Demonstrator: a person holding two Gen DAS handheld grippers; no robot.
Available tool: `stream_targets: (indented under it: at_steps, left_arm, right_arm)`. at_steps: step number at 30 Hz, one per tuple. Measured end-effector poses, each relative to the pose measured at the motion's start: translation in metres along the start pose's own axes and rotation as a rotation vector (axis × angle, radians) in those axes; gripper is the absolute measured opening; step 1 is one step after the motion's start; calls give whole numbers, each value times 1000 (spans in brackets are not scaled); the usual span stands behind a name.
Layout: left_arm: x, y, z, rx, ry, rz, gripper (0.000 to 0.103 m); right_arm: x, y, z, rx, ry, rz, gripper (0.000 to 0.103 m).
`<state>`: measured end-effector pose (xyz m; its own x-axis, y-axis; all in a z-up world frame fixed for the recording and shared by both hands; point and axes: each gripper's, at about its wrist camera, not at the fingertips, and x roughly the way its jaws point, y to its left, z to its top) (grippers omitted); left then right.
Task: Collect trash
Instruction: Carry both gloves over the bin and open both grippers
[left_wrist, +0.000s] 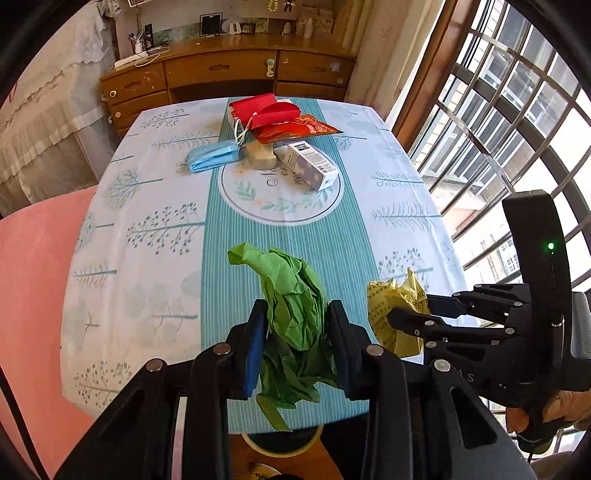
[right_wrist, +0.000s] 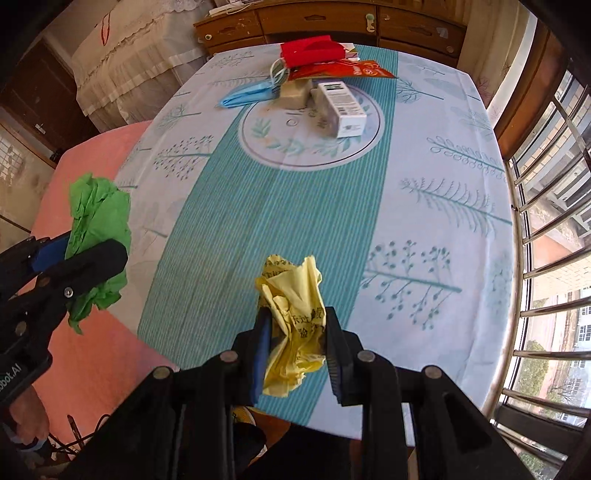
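The crumpled green paper (left_wrist: 295, 325) is squeezed between the two fingers of the left gripper (left_wrist: 297, 332), held up in the air over the near edge of the table (left_wrist: 147, 258). Just beside it, the right gripper (right_wrist: 295, 343) pinches a crumpled yellow wrapper (right_wrist: 291, 314) – its fingers are closed partway on it too. More trash sits at the far end of the table: a blue face mask (left_wrist: 212, 157), a small white box (left_wrist: 312, 168), a red packet (left_wrist: 299, 129) and a red folded bag (left_wrist: 264, 109). A wooden dresser (left_wrist: 221, 74) stands past the far edge.
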<state>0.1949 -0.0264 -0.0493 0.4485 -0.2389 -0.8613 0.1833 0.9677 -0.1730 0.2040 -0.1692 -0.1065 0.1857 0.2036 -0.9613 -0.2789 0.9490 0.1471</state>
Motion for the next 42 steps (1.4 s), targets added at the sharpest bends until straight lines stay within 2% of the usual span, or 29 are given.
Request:
stream_targets:
  at_steps: [10,17,21,24,29,35,42]
  left_arm:
    - [-40,56,-129,-1,17,-49,31]
    - [-27,73,-206,-8,106,-53,31]
    - [-10,73,-235,-30,158,-66,31]
    - [10,75,-253,-71,192,-55,31]
    - [55,84,-287,-151,240,-84,31]
    - [131,95,-323,-235,290,-90,31]
    - [222,106,-353,-286,321,-83,33]
  right_arm:
    - [7,96,-107,60,40,-51,27]
    - [30,125,-170,94,135,-86,27]
    - [46,133,-194,75,160,-105,27]
    - [66,135,-210,71,177,-119,28]
    - [118,125,-234,105,214,-121,28]
    - [187,95,-255,184,204,-122,28]
    - [274,68,-265,249,195,-75,28]
